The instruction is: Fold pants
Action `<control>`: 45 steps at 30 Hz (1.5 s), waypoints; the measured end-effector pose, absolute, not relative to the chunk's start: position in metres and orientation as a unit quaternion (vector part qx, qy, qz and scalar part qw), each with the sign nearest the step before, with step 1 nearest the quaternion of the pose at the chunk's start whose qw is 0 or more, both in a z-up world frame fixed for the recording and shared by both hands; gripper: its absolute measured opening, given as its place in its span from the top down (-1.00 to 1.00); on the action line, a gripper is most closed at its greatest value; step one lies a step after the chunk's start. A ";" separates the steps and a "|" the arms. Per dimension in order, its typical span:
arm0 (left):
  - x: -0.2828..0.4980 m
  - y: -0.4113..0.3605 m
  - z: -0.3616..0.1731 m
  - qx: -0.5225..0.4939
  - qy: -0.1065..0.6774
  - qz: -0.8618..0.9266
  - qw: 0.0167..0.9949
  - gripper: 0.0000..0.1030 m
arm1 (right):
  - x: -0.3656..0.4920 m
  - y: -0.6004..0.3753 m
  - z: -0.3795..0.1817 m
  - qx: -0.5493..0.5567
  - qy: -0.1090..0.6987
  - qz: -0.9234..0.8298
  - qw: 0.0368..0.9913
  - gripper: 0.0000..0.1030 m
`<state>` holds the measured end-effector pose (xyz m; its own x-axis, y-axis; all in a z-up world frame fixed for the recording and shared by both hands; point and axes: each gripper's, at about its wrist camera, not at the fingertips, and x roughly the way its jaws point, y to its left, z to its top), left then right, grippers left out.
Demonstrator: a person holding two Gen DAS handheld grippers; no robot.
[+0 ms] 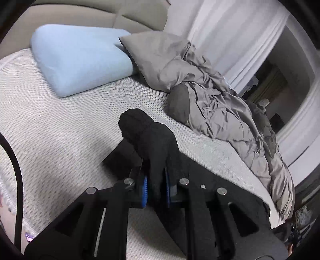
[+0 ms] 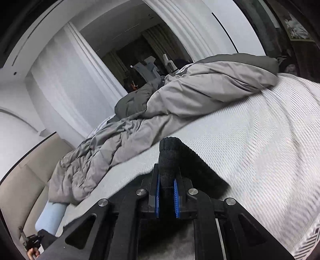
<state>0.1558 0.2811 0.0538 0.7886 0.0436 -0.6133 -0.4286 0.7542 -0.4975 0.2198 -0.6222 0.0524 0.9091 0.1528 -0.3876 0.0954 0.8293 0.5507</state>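
Black pants [image 1: 152, 140] bunch up between the blue pads of my left gripper [image 1: 156, 188], which is shut on the fabric and holds it above the white mattress [image 1: 60, 130]. More black cloth trails down to the right in that view. In the right wrist view, my right gripper [image 2: 167, 192] is shut on another ribbed black edge of the pants [image 2: 170, 152], also raised off the mattress [image 2: 250, 150]. The rest of the pants hangs below both grippers, mostly hidden by their frames.
A light blue pillow [image 1: 80, 60] lies by the beige headboard [image 1: 90, 18]. A crumpled grey duvet [image 1: 210, 100] and grey pillow run along the bed's far side, with white curtains [image 1: 230, 36] behind. The other hand-held gripper [image 2: 32, 243] shows at the lower left.
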 end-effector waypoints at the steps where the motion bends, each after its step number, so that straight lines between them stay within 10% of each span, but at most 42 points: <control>1: 0.177 0.285 0.053 -0.327 0.308 0.136 0.883 0.80 | 0.241 -0.620 0.055 0.288 0.220 0.012 0.932 0.81; 4: 0.240 0.302 0.037 -0.340 0.344 0.150 0.862 0.69 | 0.315 -0.608 0.054 0.285 0.249 -0.012 0.925 0.78; 7: 0.291 0.328 0.011 -0.344 0.394 0.197 0.829 0.38 | 0.390 -0.596 0.041 0.278 0.301 -0.051 0.911 0.17; 14: 0.278 0.354 0.017 -0.366 0.369 0.213 0.828 0.03 | 0.396 -0.568 0.026 0.251 0.287 -0.056 0.923 -0.35; 29: 0.212 0.165 0.002 -0.277 0.418 0.023 0.865 0.00 | 0.311 -0.481 0.015 0.231 0.310 0.126 0.914 -0.49; 37: 0.258 0.070 -0.030 -0.221 0.506 -0.099 0.828 0.35 | 0.313 -0.460 0.008 0.202 0.331 0.169 0.906 -0.50; 45: 0.332 0.085 0.026 -0.125 0.373 0.031 0.919 0.22 | 0.323 -0.465 0.005 0.196 0.338 0.149 0.908 -0.50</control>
<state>0.3319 0.0849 0.0261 0.7197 -0.0367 -0.6933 -0.1500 0.9668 -0.2069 0.3229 -0.4650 0.0051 0.7268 0.4028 -0.5563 -0.1378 0.8790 0.4565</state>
